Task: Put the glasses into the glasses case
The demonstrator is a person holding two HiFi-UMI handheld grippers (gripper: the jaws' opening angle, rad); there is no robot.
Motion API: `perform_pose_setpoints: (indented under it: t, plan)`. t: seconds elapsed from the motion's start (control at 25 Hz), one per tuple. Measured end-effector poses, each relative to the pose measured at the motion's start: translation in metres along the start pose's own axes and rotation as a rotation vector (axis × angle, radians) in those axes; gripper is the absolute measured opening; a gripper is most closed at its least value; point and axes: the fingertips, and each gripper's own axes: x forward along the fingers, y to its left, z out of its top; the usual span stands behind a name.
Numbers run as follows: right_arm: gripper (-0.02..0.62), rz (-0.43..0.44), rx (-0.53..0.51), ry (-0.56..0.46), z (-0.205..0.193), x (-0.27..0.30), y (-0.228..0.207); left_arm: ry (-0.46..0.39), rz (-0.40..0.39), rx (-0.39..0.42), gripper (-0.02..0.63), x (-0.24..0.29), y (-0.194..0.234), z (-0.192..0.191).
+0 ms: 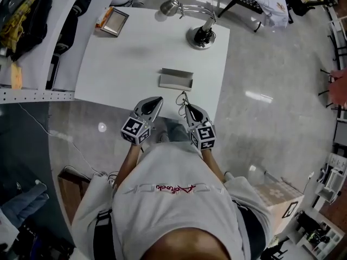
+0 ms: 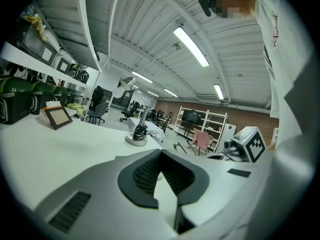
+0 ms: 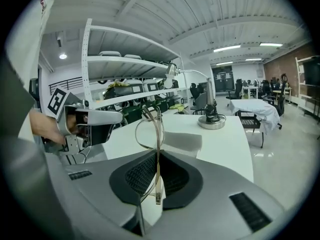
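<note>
Two forearms reach toward 12 o'clock over the near edge of the white square table (image 1: 141, 53).
Left gripper (image 1: 156, 102): jaws together, empty.
Right gripper (image 1: 185, 108): pinching the glasses.
Grey open glasses case (image 1: 176, 79): on the table at 12 o'clock, apart from both grippers.
Thin wire-framed glasses (image 3: 158, 149): project from the right jaws toward 12 o'clock.
</note>
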Motion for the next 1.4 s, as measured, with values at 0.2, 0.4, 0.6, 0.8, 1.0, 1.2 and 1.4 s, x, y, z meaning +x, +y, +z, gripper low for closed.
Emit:
perform_pose_setpoints:
  t: [0.2, 0.4, 0.6, 0.8, 1.0, 1.2, 1.4]
  plan:
    - [0.014, 0.026, 0.023, 0.062, -0.02, 0.011, 0.0, 0.034, 0.008, -0.036, 0.025, 0.007, 0.011, -0.012]
    - [0.014, 0.044, 0.034, 0.107, -0.031, 0.025, -0.005, 0.052, 0.024, -0.057, 0.025, 0.013, 0.023, -0.017]
    - [0.014, 0.06, 0.013, 0.119, -0.028, 0.048, -0.013, 0.057, 0.038, -0.073, 0.025, 0.015, 0.03, -0.02]
    - [0.014, 0.087, -0.06, 0.123, -0.014, 0.076, -0.025, 0.046, 0.052, -0.079, 0.025, 0.014, 0.032, -0.018]
    - [0.014, 0.104, -0.14, 0.108, 0.008, 0.1, -0.033, 0.045, 0.076, -0.09, 0.025, 0.007, 0.039, -0.02]
    - [0.014, 0.121, -0.219, 0.098, 0.026, 0.115, -0.037, 0.037, 0.095, -0.094, 0.025, 0.003, 0.043, -0.018]
    - [0.014, 0.141, -0.438, 0.134, 0.029, 0.127, -0.033, 0.036, 0.109, -0.102, 0.025, -0.002, 0.046, -0.021]
